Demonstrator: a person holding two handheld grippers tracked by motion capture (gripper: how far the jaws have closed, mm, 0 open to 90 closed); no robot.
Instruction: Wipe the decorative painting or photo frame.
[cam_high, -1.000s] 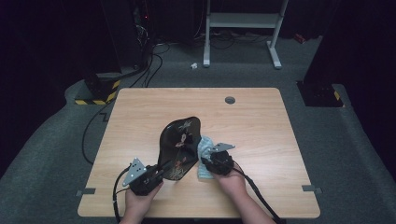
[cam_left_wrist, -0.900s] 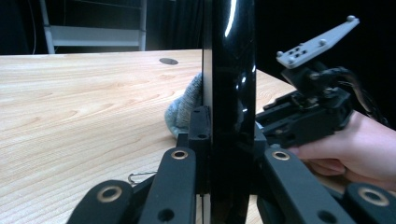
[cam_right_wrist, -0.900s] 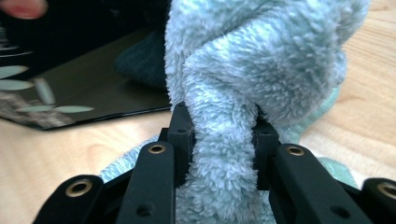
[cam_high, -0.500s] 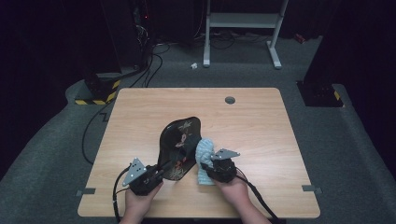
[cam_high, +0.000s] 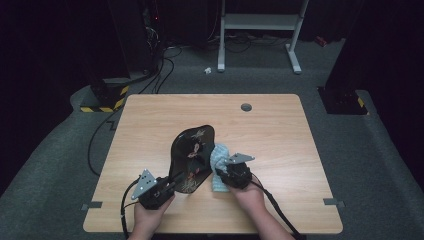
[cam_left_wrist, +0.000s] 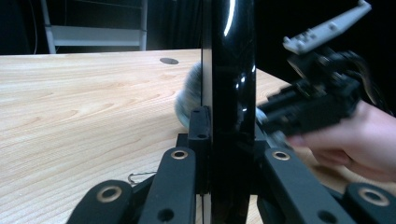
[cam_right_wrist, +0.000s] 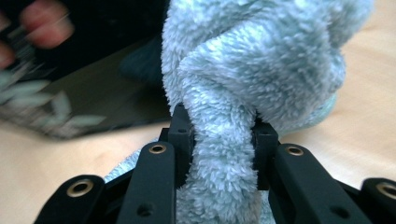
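The tray (cam_high: 192, 157) stands tilted up on the table (cam_high: 280, 130), just below the middle of the high view, with the cloth (cam_high: 218, 160) touching its right edge. Left gripper (cam_high: 172, 184) is at the tray's lower left, right gripper (cam_high: 223, 173) just right of it on the cloth. A hole (cam_high: 246, 107) sits up top, centre-right.

Light falls from above on the tabletop (cam_high: 270, 130), and the room around it is very dark. The shiny black tray (cam_left_wrist: 231, 70) shows white streaks of glare. In the right gripper view the fluffy cloth (cam_right_wrist: 252, 70) looks sharp, but everything behind it is blurry.
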